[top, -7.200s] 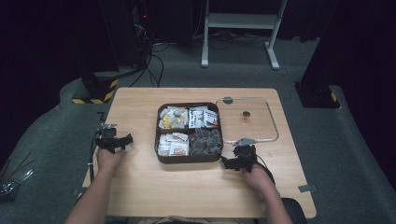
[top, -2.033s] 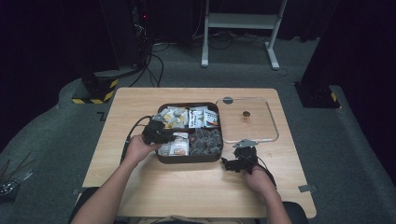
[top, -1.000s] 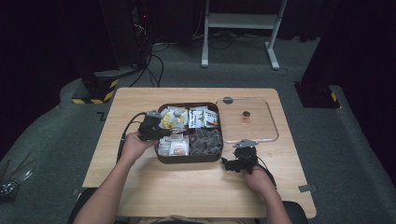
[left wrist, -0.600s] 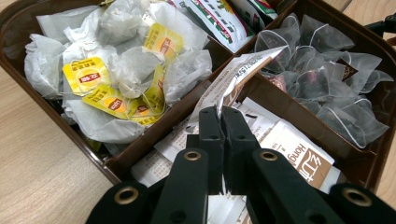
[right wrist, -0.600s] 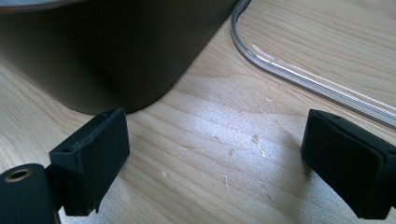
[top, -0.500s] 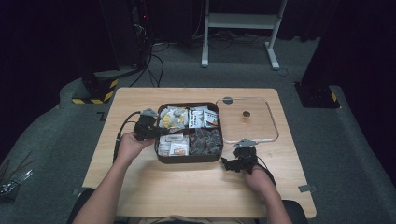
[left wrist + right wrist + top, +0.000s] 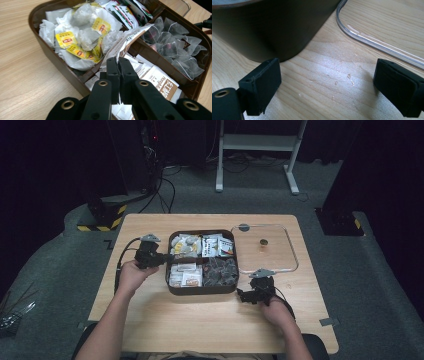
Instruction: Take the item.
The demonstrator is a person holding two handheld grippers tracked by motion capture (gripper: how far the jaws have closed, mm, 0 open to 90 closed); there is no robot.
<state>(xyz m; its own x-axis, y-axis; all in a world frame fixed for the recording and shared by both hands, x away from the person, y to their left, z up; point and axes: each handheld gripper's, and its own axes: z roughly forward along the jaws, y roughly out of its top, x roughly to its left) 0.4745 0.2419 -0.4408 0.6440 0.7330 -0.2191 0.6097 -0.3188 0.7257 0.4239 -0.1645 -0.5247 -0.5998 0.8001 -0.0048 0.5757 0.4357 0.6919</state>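
The left hand-held gripper (image 7: 117,61) is pinching a flat white paper sachet with dark print (image 7: 126,42), its two black jaws pressed together on the sachet's near end. In the left gripper view the sachet's long axis is running straight on from the jaws, up and to the right, so that its free end is hanging over the divider between the compartments of the dark brown four-compartment plastic box (image 7: 53,58). The sachet is therefore lifted out of the pile but is still sitting above the box, with the heap of white tea bags with yellow tags (image 7: 80,37) just to its left and the translucent pyramid tea bags (image 7: 172,47) beyond its tip on the right.

In the high view the left hand-held gripper (image 7: 159,258) is sitting at the box's left wall, over the bare light wooden surface (image 7: 200,320) on that side. Judging from this, the coming move is turning on one thing: open wood is lying just behind and to the left of the jaws, so the sachet needs drawing back along its own length to clear the rim.

The right hand-held gripper (image 7: 246,294) is resting on the surface by the box's near right corner, beside the clear plastic lid (image 7: 287,265), its jaws spread wide with nothing between them. It is lying farther from the sachet than the left one.
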